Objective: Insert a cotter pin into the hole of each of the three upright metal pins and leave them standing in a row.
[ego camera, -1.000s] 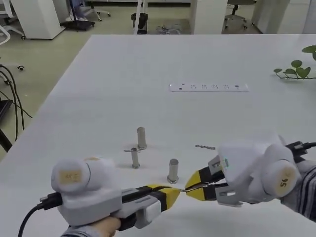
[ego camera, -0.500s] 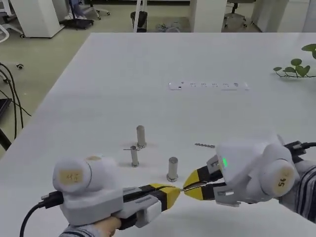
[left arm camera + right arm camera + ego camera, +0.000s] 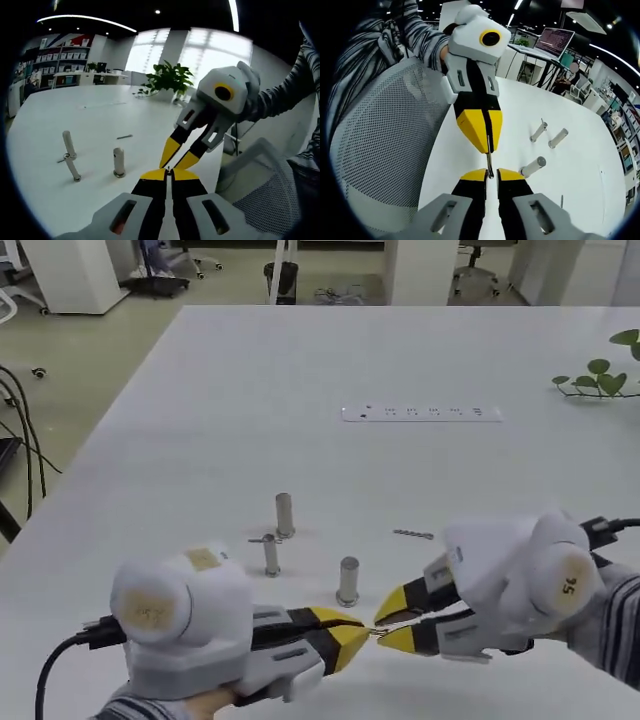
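Observation:
Three upright metal pins stand on the white table: a far one [image 3: 284,515], a middle one [image 3: 271,555] with a cotter pin through its top, and a near one [image 3: 348,582]. In front of the near pin the two grippers meet tip to tip. My left gripper [image 3: 365,633] is shut on a thin cotter pin [image 3: 489,162], which pokes out of its tips. The pin's free end lies between the parted jaws of my right gripper [image 3: 386,630], which is open. Another cotter pin [image 3: 413,534] lies loose on the table to the right of the pins.
A white power strip [image 3: 420,413] lies farther back on the table. A small plant sprig [image 3: 598,382] is at the right edge. The table's left edge [image 3: 90,455] drops to a floor with cables. A mesh chair [image 3: 395,150] is near the person.
The right gripper's jaws have parted from around the cotter pin, while the left gripper stays shut on it. Both grippers have barely moved.

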